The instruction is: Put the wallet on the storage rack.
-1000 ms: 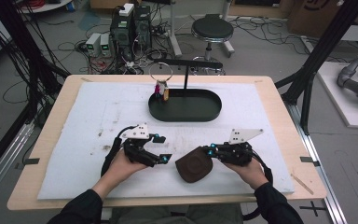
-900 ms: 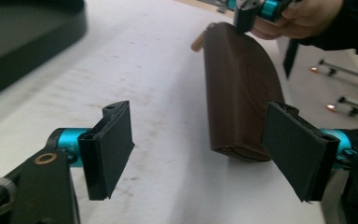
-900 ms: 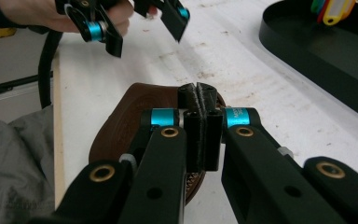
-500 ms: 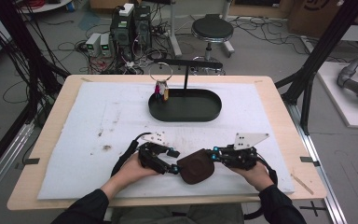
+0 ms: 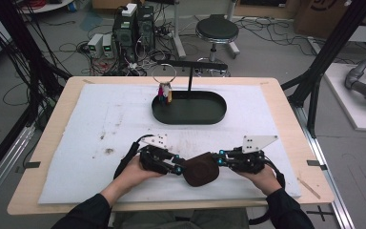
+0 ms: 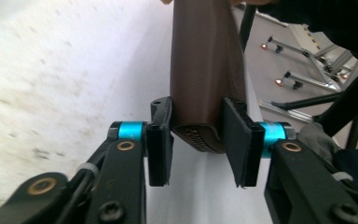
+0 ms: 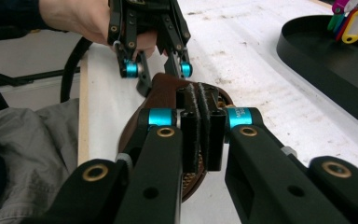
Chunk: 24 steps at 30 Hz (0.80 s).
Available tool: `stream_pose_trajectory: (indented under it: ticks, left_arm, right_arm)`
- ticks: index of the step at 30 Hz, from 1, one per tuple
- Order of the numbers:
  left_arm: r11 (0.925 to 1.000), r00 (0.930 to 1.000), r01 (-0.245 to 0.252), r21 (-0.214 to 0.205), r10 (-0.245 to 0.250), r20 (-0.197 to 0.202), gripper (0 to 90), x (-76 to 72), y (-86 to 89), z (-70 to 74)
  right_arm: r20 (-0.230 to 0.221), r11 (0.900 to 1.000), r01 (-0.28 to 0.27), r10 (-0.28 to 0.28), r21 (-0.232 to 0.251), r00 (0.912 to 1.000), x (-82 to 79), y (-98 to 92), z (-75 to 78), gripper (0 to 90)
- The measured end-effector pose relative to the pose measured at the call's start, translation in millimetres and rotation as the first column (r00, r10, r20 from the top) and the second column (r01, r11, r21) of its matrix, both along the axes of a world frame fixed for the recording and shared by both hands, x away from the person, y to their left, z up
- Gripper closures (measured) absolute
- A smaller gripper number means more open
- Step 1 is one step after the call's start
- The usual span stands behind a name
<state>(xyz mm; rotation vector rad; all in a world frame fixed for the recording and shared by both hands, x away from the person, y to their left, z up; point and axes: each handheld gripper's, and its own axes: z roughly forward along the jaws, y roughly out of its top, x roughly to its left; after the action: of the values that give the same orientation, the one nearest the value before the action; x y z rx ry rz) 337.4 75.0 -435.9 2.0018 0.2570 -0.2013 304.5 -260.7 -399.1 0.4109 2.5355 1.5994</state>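
Note:
A brown leather pouch lies on the white mat near the table's front edge, between both grippers. My left gripper comes at it from the left. In the left gripper view its pads press either side of the pouch's end; these jaws have just been closing on it. My right gripper holds the pouch's right edge. In the right gripper view its pads stand nearly together with a thin flap of the pouch pinched between them; these jaws have just been opening slightly. The left gripper shows beyond.
A black oval tray sits mid-table on the white mat, with a stand rising from it. A key ring with coloured tags hangs there. The tray's wall lies to the right in the right gripper view.
My left gripper has moved right to the pouch, and its jaws have closed around the pouch's left end. The right hand has stayed roughly in place with the pouch.

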Motion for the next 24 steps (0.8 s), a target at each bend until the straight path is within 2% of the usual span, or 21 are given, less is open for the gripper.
stream_pose_trajectory:
  ticks: [1,2,3,4,5,6,7,8,9,12,13,14,16,17,18,21,24]
  left_arm:
    - [1.0000,1.0000,0.000,0.000,0.000,0.000,65.7,0.0,0.0,0.0]
    - [1.0000,0.9996,0.000,0.007,0.000,0.030,66.1,-1.2,0.9,4.3]
    - [0.9999,0.9976,0.005,0.015,-0.006,0.069,66.3,-3.4,1.0,10.4]
    - [0.9999,0.9976,0.005,0.015,-0.006,0.069,66.6,-3.4,1.0,10.4]
    - [0.9998,0.9957,0.010,0.020,-0.011,0.091,66.8,-5.5,0.0,14.3]
    - [0.9998,0.9957,0.010,0.020,-0.011,0.091,67.0,-5.5,0.0,14.3]
    - [0.9995,0.9915,0.020,0.025,-0.023,0.128,67.1,-7.7,-1.2,17.3]
    - [0.9995,0.9915,0.020,0.025,-0.023,0.128,67.3,-7.7,-1.2,17.3]
    - [0.9989,0.9863,0.034,0.031,-0.038,0.161,67.4,-10.2,-2.2,19.0]
    - [0.9987,0.9830,0.042,0.030,-0.046,0.178,67.6,-11.9,-2.4,19.7]
    - [0.9980,0.9785,0.057,0.028,-0.061,0.197,67.8,-12.8,-1.1,21.5]
    - [0.9981,0.9769,0.058,0.019,-0.061,0.205,67.9,-13.4,-0.6,22.0]
    - [0.9980,0.9752,0.060,0.018,-0.063,0.212,68.0,-13.6,0.3,22.9]
    - [0.9982,0.9748,0.061,0.003,-0.060,0.215,68.3,-14.4,1.2,23.6]
    - [0.9979,0.9728,0.065,-0.001,-0.064,0.223,68.3,-14.6,1.9,24.3]
    - [0.9977,0.9730,0.066,-0.013,-0.062,0.223,68.3,-15.4,2.5,25.1]
    - [0.9956,0.9670,0.090,-0.027,-0.081,0.242,68.4,-16.1,4.0,26.6]
  right_arm:
    - [-0.001,1.0000,0.002,-0.002,0.010,1.0000,0.1,-1.0,0.7,80.5]
    - [-0.001,0.9996,-0.002,0.002,0.028,1.0000,0.4,-2.4,1.8,76.7]
    - [0.000,0.9991,0.002,-0.002,0.043,1.0000,0.3,-3.4,2.8,69.0]
    - [-0.004,0.9981,0.022,-0.022,0.057,0.9998,0.6,-4.0,3.9,63.3]
    - [-0.015,0.9974,0.026,-0.025,0.067,0.9996,1.4,-4.6,4.9,63.2]
    - [-0.015,0.9971,0.021,-0.020,0.073,0.9997,1.7,-4.7,5.4,61.7]
    - [-0.013,0.9969,0.017,-0.016,0.076,0.9998,1.7,-4.1,5.8,57.3]
    - [-0.023,0.9969,0.020,-0.018,0.076,0.9996,2.0,-3.2,5.8,53.6]
    - [-0.044,0.9972,0.021,-0.018,0.071,0.9989,3.1,-1.6,5.1,53.3]
    - [-0.067,0.9987,0.010,-0.007,0.050,0.9977,4.7,1.3,2.7,49.3]
    - [-0.106,0.9995,-0.001,0.004,0.032,0.9944,7.5,4.3,-0.7,44.6]
    - [-0.114,0.9998,-0.005,0.007,0.019,0.9934,8.4,5.9,-2.2,43.1]
    - [-0.119,0.9999,-0.006,0.007,0.008,0.9929,9.0,7.4,-3.5,41.8]
    - [-0.143,0.9995,-0.031,0.031,0.000,0.9892,9.7,10.1,-5.3,42.6]
    - [-0.139,0.9994,-0.036,0.035,-0.003,0.9896,10.0,11.3,-6.0,42.6]
    - [-0.152,0.9982,-0.058,0.055,-0.018,0.9868,9.9,15.2,-7.8,44.5]
    - [-0.162,0.9954,-0.081,0.071,-0.053,0.9842,9.9,21.9,-11.8,46.9]
